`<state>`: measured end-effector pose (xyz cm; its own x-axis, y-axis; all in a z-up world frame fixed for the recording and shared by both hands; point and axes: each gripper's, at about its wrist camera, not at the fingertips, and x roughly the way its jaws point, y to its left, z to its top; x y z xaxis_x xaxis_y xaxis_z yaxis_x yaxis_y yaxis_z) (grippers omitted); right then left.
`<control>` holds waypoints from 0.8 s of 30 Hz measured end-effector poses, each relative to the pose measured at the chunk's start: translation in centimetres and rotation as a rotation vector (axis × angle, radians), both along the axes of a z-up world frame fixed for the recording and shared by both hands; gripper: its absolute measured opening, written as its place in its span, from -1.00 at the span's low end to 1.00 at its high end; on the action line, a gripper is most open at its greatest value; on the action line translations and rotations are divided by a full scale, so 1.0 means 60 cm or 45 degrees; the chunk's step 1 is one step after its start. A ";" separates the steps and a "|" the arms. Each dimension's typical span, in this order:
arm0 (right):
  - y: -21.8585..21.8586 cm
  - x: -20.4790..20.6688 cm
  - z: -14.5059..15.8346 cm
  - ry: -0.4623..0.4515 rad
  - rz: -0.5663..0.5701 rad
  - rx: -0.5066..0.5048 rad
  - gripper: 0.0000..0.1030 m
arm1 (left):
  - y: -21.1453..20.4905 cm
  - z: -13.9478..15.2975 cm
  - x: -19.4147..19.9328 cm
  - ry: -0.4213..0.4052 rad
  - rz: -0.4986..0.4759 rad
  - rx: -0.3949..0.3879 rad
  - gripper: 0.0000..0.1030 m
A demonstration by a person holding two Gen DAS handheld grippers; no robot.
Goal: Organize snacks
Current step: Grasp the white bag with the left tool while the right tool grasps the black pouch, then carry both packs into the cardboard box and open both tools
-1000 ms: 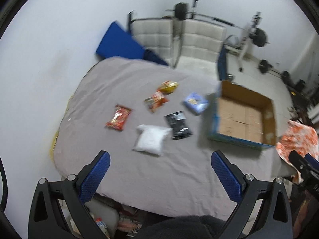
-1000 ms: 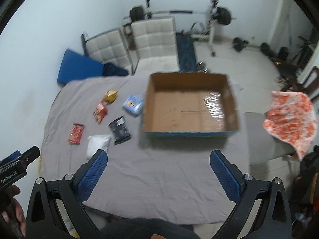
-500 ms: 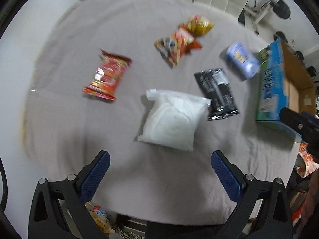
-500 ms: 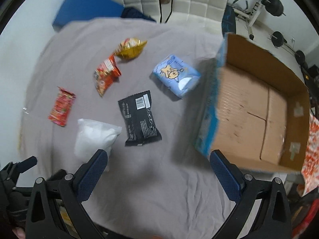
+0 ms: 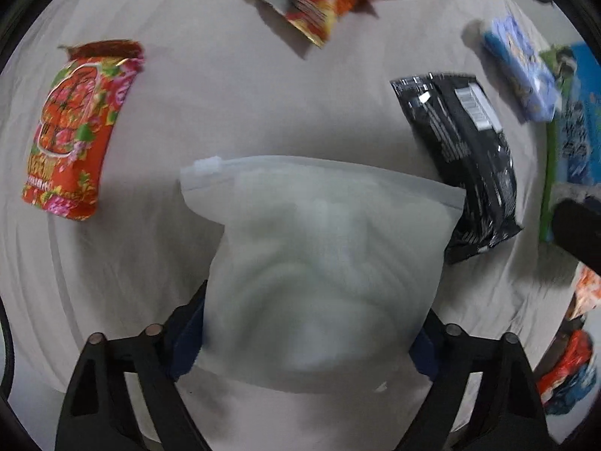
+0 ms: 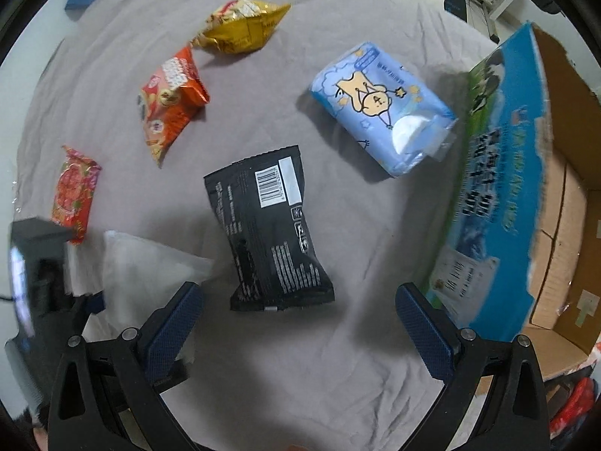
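Note:
A white zip bag point(image 5: 319, 270) lies on the grey cloth between the fingers of my left gripper point(image 5: 308, 342), which stands open around its near end; the bag hides the fingertips. My right gripper point(image 6: 300, 323) is open just above the cloth, with a black snack packet point(image 6: 270, 225) lying right in front of it. Also on the cloth are a light blue pack point(image 6: 379, 105), an orange packet point(image 6: 169, 101), a yellow packet point(image 6: 244, 26) and a red flowered packet point(image 6: 75, 195). The open cardboard box point(image 6: 526, 195) stands at the right.
The grey cloth point(image 6: 338, 376) covers the whole table. The left gripper's body point(image 6: 33, 285) shows at the left edge of the right wrist view. White chairs and gym gear stand beyond the table's far side.
Both grippers have dropped towards the table. The left one has closed in around the white zip bag; the right one has moved left from the box towards the black packet.

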<state>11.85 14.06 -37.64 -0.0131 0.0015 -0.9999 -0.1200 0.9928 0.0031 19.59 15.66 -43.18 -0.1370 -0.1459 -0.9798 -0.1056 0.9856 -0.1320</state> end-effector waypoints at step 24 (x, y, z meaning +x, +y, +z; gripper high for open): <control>0.068 -0.017 -0.128 0.141 -0.119 -0.119 0.03 | 0.065 -0.003 -0.015 -0.093 0.131 0.152 0.50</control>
<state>10.81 18.12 -45.34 -0.1274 -0.0849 -0.9882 -0.0307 0.9962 -0.0816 18.71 19.59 -43.38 -0.0555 -0.0374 -0.9978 -0.2008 0.9793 -0.0255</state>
